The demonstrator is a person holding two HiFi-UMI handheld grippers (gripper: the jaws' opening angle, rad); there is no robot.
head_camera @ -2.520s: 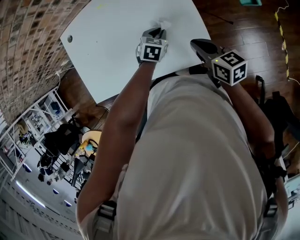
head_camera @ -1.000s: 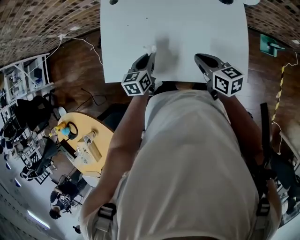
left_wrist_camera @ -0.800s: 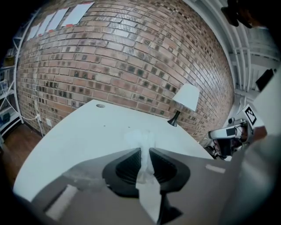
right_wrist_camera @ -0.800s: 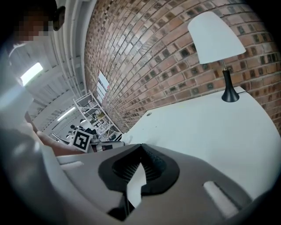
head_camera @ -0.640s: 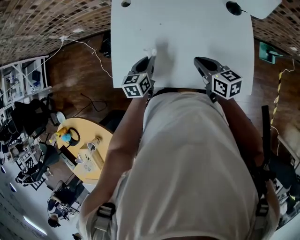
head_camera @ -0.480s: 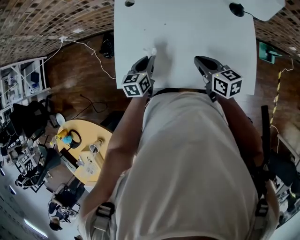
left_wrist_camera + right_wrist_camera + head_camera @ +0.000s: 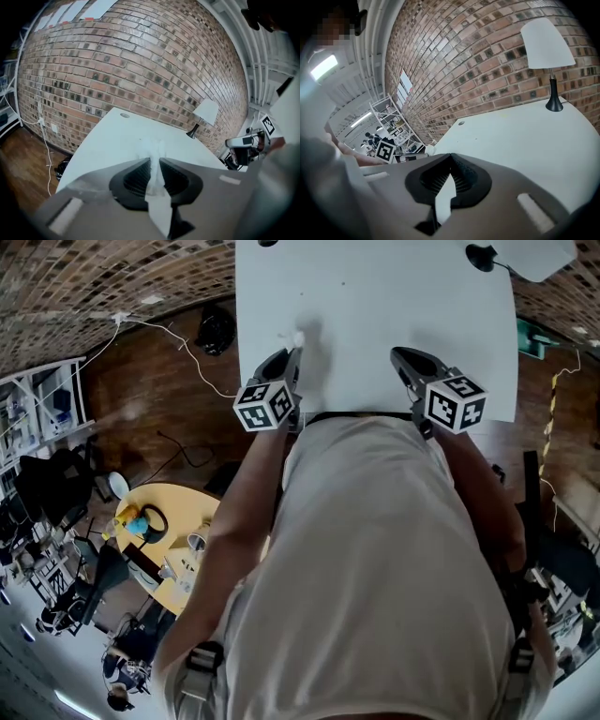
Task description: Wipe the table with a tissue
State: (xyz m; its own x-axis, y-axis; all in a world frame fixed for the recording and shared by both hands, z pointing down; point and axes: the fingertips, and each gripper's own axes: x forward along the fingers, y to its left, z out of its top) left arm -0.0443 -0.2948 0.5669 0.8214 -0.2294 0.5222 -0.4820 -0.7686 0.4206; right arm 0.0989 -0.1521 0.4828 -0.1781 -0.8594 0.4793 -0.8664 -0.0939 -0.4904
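Drawn back to the near edge of the table point(image 7: 394, 296) since the earlier frames, the left gripper point(image 7: 155, 161) pinches the tissue point(image 7: 157, 206) – soft, light, easily torn – apparently just above the surface. Best held by its bunched middle, as now. The right gripper point(image 7: 450, 158) is closed on nothing.

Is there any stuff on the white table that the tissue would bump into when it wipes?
Nothing visible blocks it. The left gripper is clamped on the crumpled white tissue, and the white table ahead lies bare. Only a white-shaded lamp stands at the far corner.
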